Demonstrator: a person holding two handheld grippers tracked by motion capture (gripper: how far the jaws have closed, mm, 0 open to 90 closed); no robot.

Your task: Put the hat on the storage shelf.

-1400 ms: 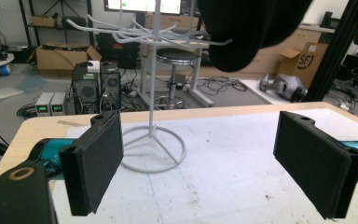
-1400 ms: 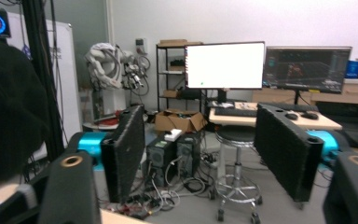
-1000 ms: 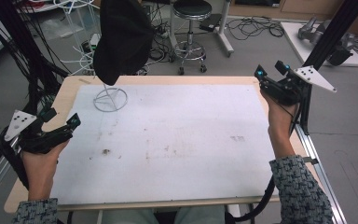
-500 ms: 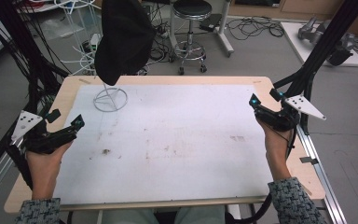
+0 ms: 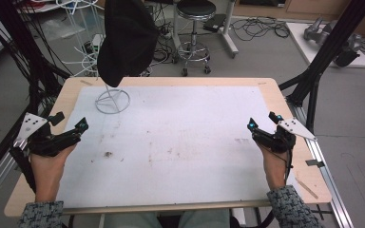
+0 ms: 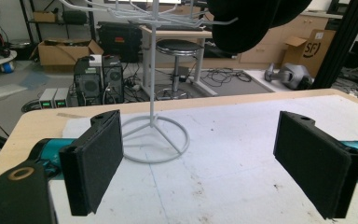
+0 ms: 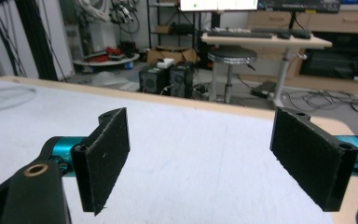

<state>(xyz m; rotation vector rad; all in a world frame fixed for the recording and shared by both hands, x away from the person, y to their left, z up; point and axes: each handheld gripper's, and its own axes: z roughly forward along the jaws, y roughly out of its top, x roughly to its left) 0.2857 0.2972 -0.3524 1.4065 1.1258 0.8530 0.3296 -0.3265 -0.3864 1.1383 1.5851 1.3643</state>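
1. Near the stand (image 5: 112, 100), at the table's (image 5: 180, 137) far left corner, a black hat (image 5: 126, 40) hangs; likely the thing to take.
2. Left gripper (image 5: 71, 124) and right gripper (image 5: 262, 125) hold their fingers wide, empty.
3. Approach the hat's lower edge slowly, avoiding the stand's prongs.
4. Hat's top is cut off; how it hangs is unclear.

A wooden table (image 5: 285, 99) carries a stained white mat (image 5: 180, 142); a white wire stand (image 5: 112, 100) sits on the mat's far-left corner.
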